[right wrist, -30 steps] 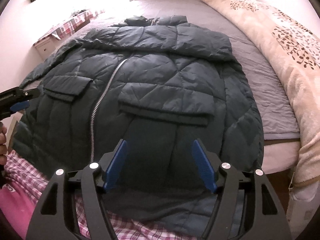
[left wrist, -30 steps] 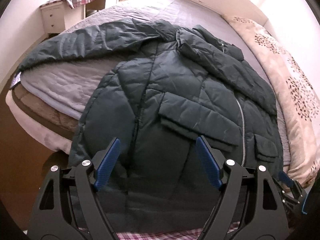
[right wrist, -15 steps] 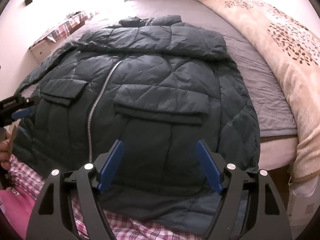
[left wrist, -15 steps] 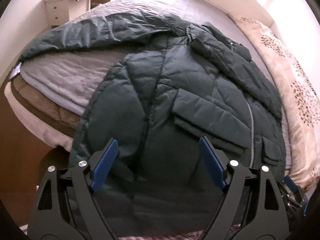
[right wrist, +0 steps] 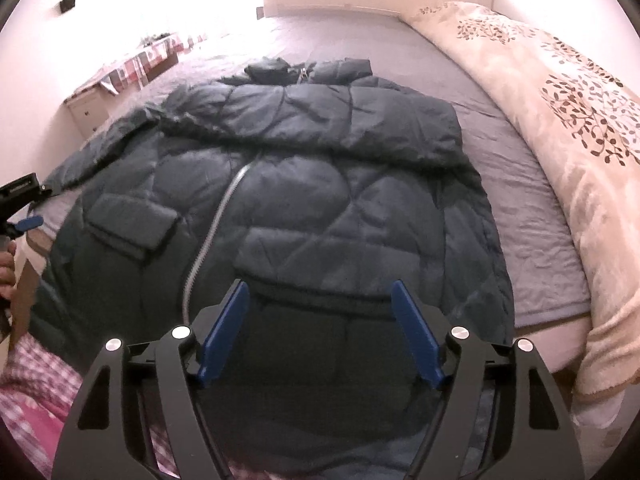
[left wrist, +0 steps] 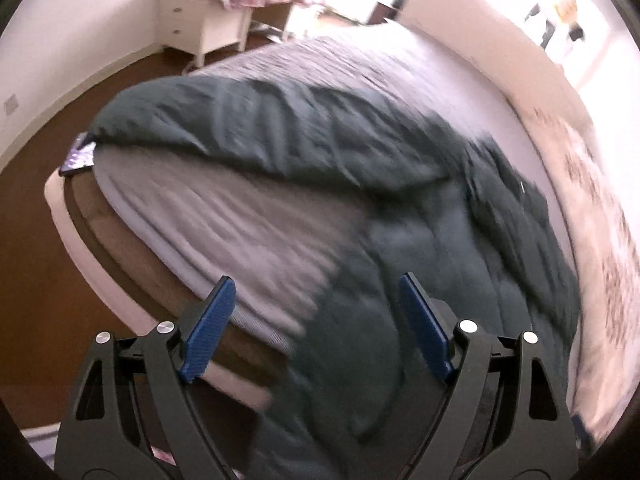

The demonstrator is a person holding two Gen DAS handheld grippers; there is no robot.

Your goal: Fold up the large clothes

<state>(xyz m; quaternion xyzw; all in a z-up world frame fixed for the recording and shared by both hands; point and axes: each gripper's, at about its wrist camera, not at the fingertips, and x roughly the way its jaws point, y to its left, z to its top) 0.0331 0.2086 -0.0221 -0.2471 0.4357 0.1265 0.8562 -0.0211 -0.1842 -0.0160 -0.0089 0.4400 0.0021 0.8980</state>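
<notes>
Dark quilted jacket point(right wrist: 304, 208) — spread front-up on bed point(right wrist: 520, 216), hem over near edge, zipper point(right wrist: 212, 236) closed. Left claw point(left wrist: 316, 332) — spread wide, empty. Right claw point(right wrist: 320, 328) — spread wide, empty, above hem.

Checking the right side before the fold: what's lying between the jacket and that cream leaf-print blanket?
In the right wrist view, only a bare strip of grey bedspread lies between the dark jacket and the cream blanket.

Both wrist views overlook one jacket point(right wrist: 320, 184) closely.
</notes>
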